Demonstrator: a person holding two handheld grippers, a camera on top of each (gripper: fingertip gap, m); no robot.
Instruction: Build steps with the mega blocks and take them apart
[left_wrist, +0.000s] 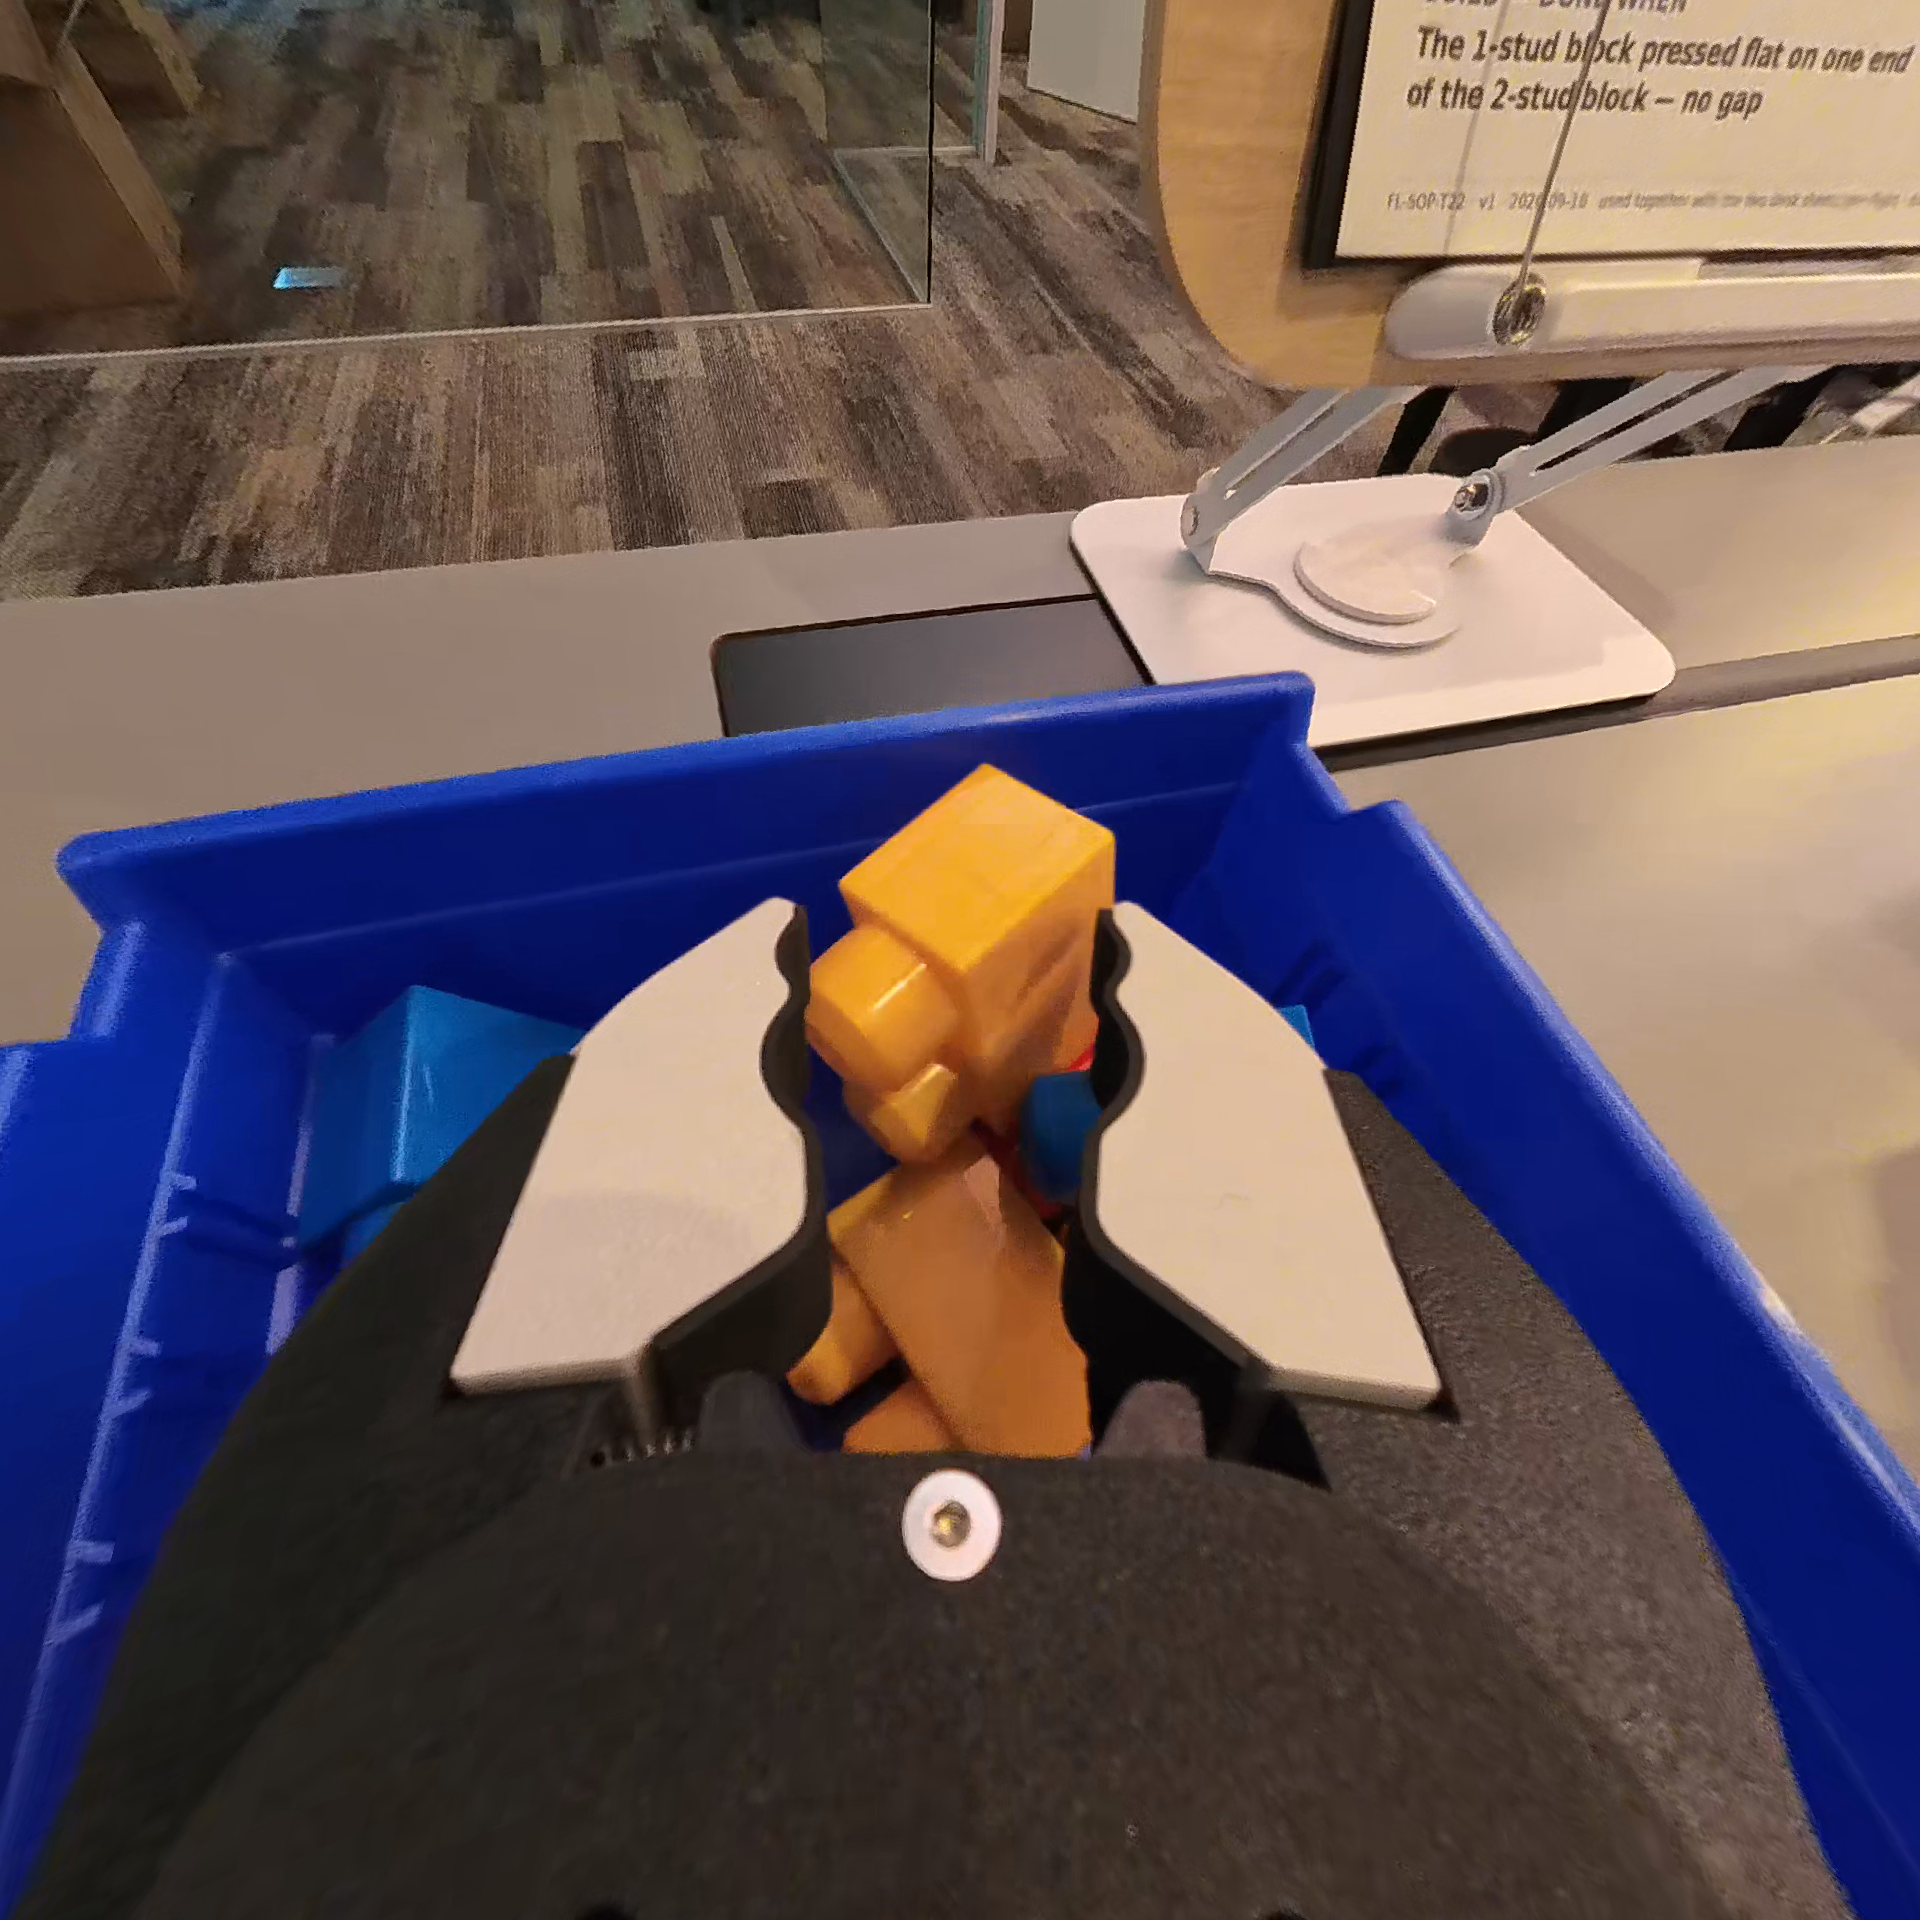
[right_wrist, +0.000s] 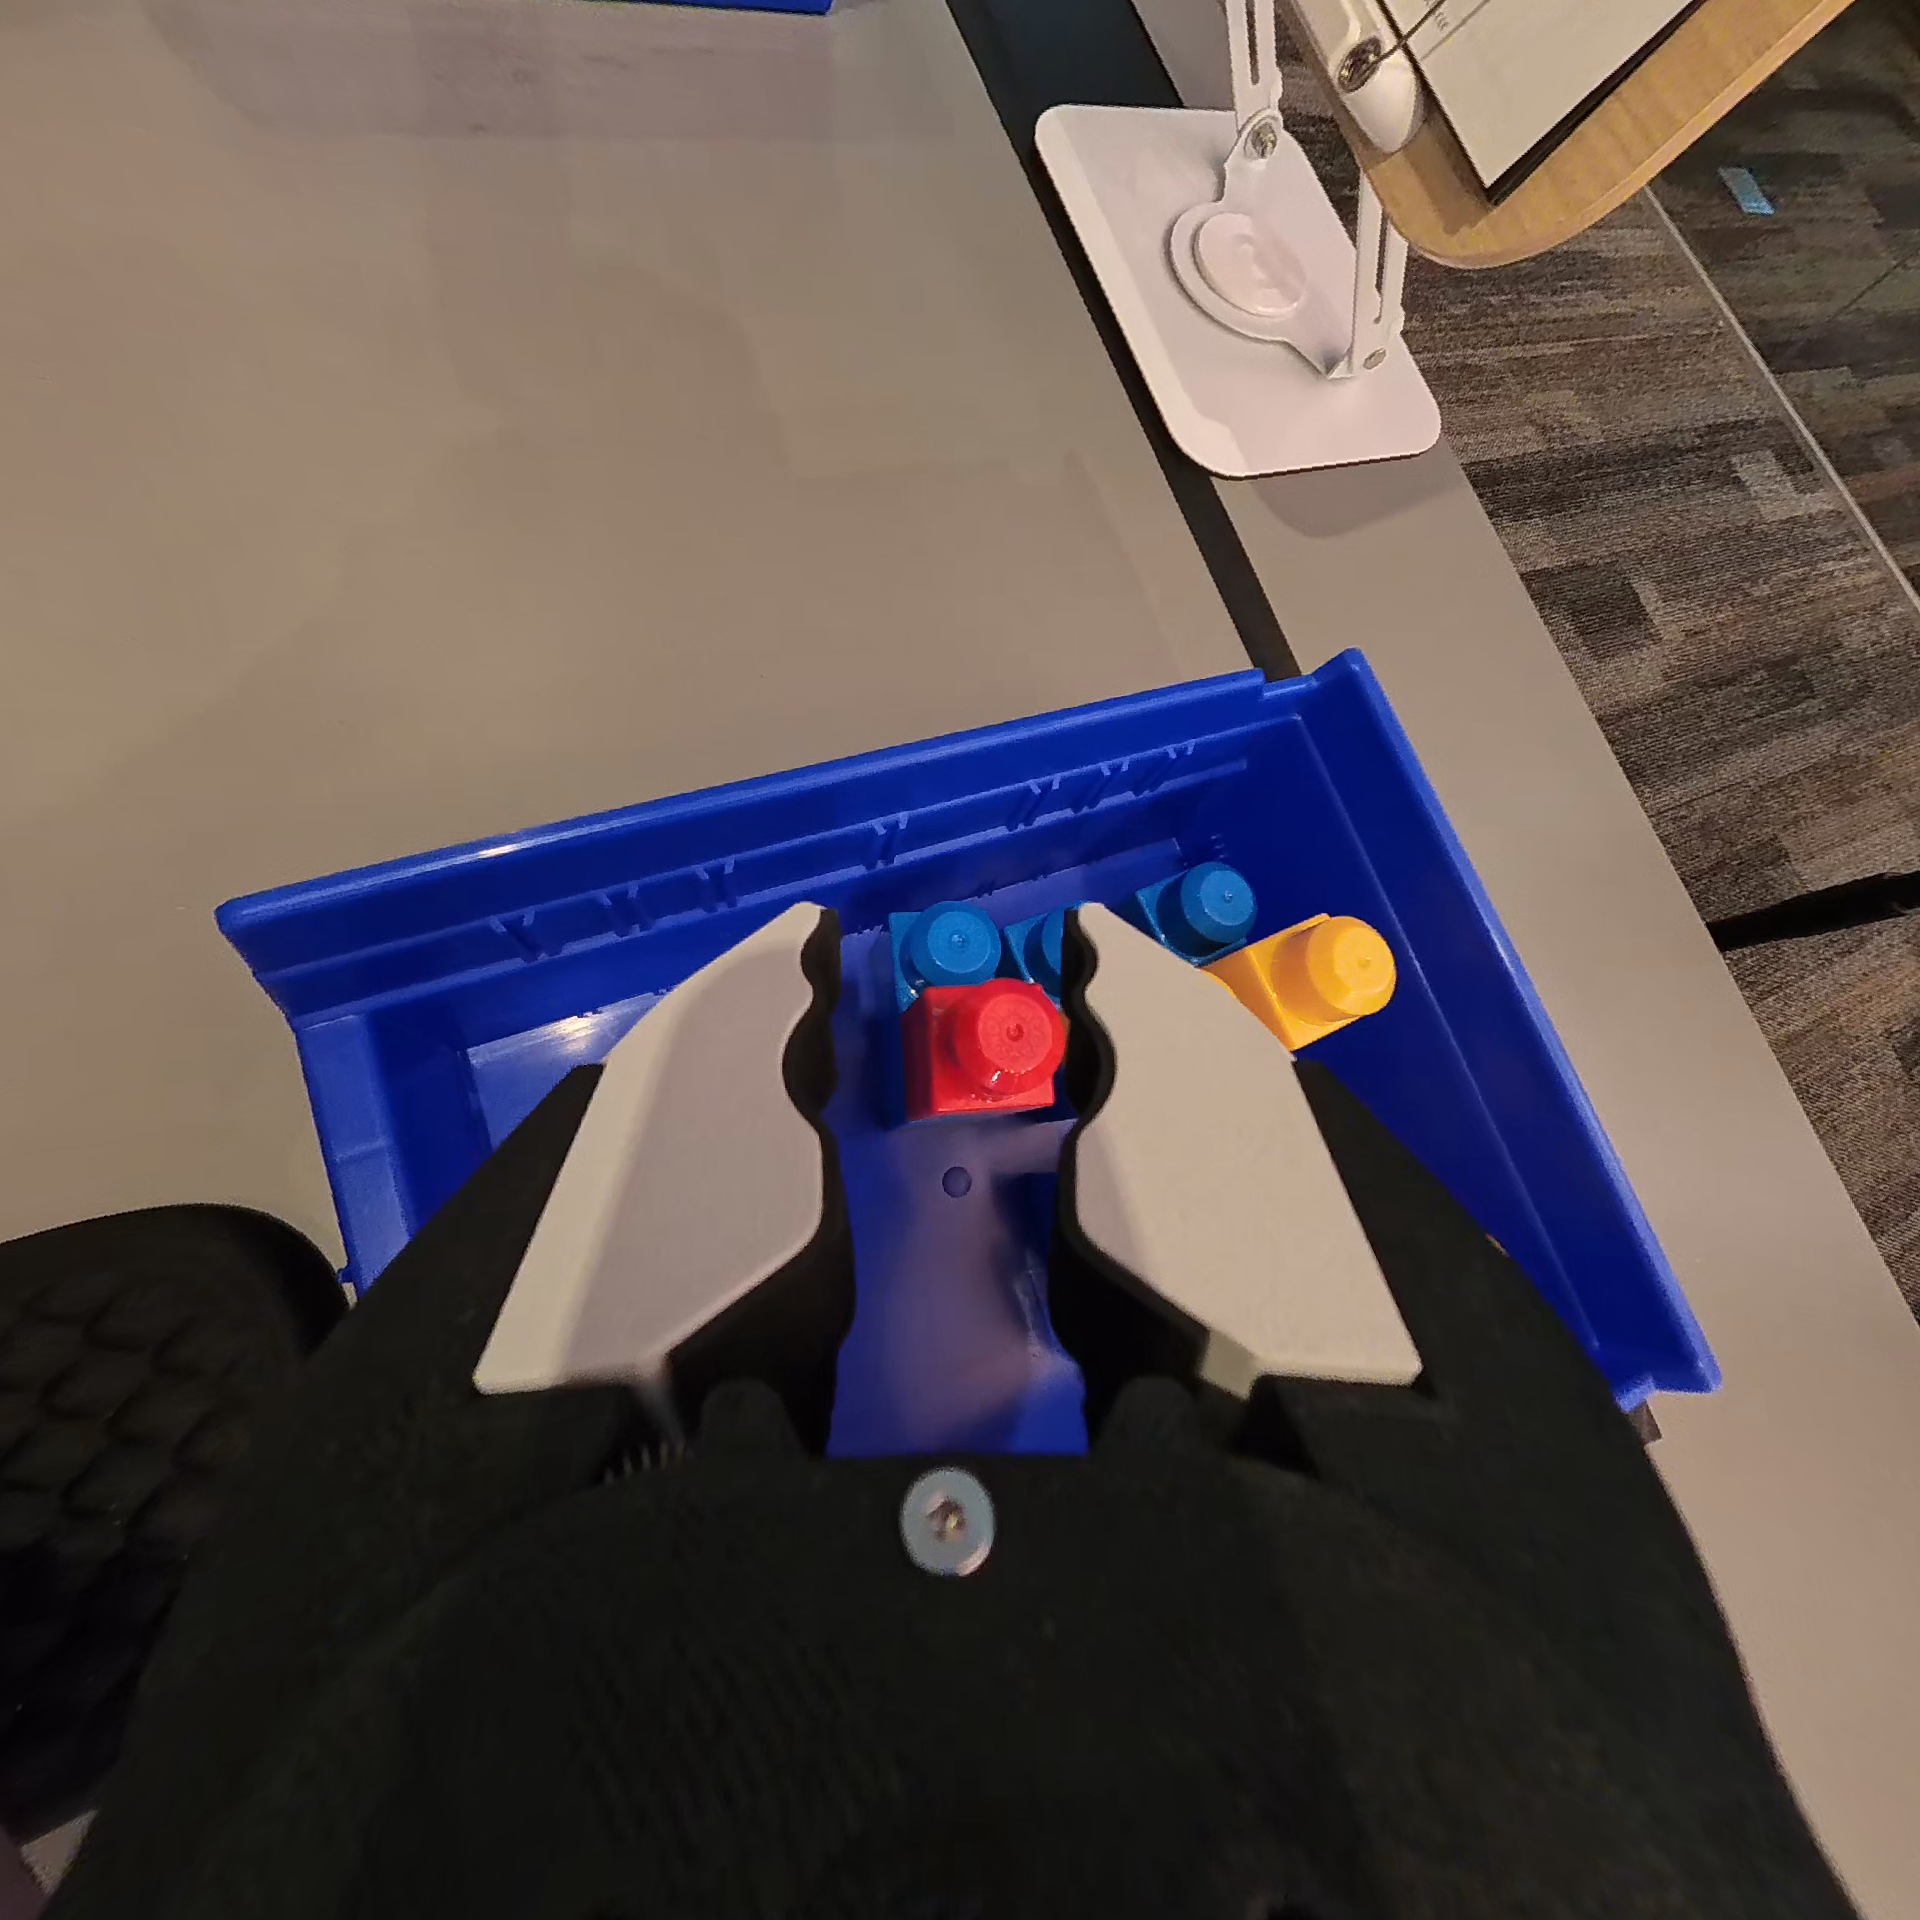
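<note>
Left gripper (left_wrist: 951, 971): my jaws stand apart around a yellow block (left_wrist: 971, 935) at frame centre, tilted in the blue bin (left_wrist: 675, 790); whether the pads touch it I cannot tell.
Below it: a second yellow block (left_wrist: 966, 1309) lies lower centre.
Right gripper (right_wrist: 951, 971): open and empty, over another blue bin (right_wrist: 623, 862), with the red one-stud block (right_wrist: 982, 1044) between the tips.
Neighbours: blue blocks (right_wrist: 951, 940) touching behind it, a yellow one-stud block (right_wrist: 1309, 977) right of centre.
Doing it well: I would square the fingers to flat sides, close below the stud, then lift straight up.
</note>
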